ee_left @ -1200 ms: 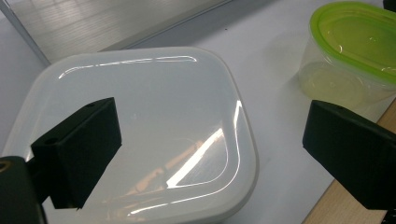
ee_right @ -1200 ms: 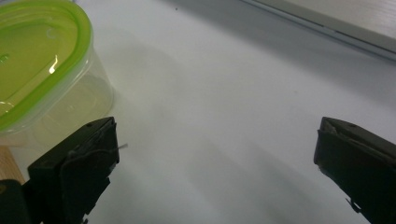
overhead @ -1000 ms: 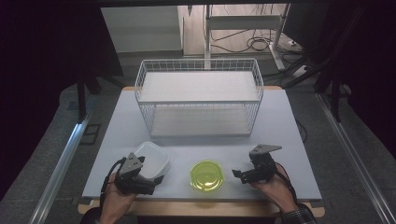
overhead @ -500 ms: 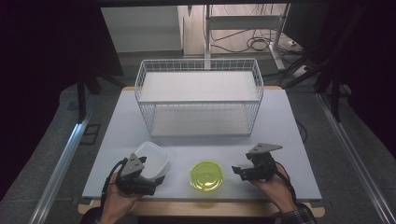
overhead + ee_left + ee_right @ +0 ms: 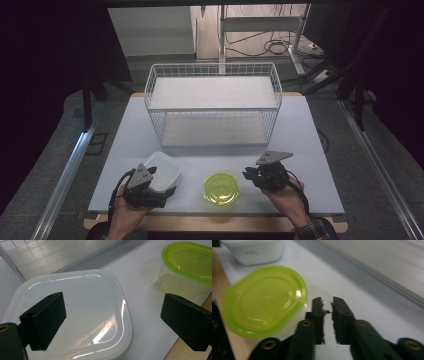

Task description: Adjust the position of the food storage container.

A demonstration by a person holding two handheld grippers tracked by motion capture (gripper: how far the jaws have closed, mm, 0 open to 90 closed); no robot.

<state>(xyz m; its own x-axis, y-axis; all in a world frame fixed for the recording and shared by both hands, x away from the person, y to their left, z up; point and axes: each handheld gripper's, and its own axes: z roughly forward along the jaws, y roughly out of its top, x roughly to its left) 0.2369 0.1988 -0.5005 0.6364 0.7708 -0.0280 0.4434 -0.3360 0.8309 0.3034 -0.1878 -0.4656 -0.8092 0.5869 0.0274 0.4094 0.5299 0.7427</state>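
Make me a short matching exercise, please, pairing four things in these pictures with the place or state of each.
1. white container
2. green-lidded container
3. wire basket
4. right gripper

a. far half of the table, nothing in it
b. jaws nearly together, nothing between them
c. near edge, between the two hands
d. under the wide-open jaws of the left gripper

Pairs: 1-d, 2-c, 3-a, 4-b

Plastics, wire and matt board on the worktop

The square white plastic container [image 5: 75, 315] has a glossy, smooth lid; the round container with a translucent lime-green plastic lid [image 5: 263, 301] shines too. The white wire basket [image 5: 212, 102] looks coated metal. The pale tabletop [image 5: 310, 150] is matt, its front edge bare wood.
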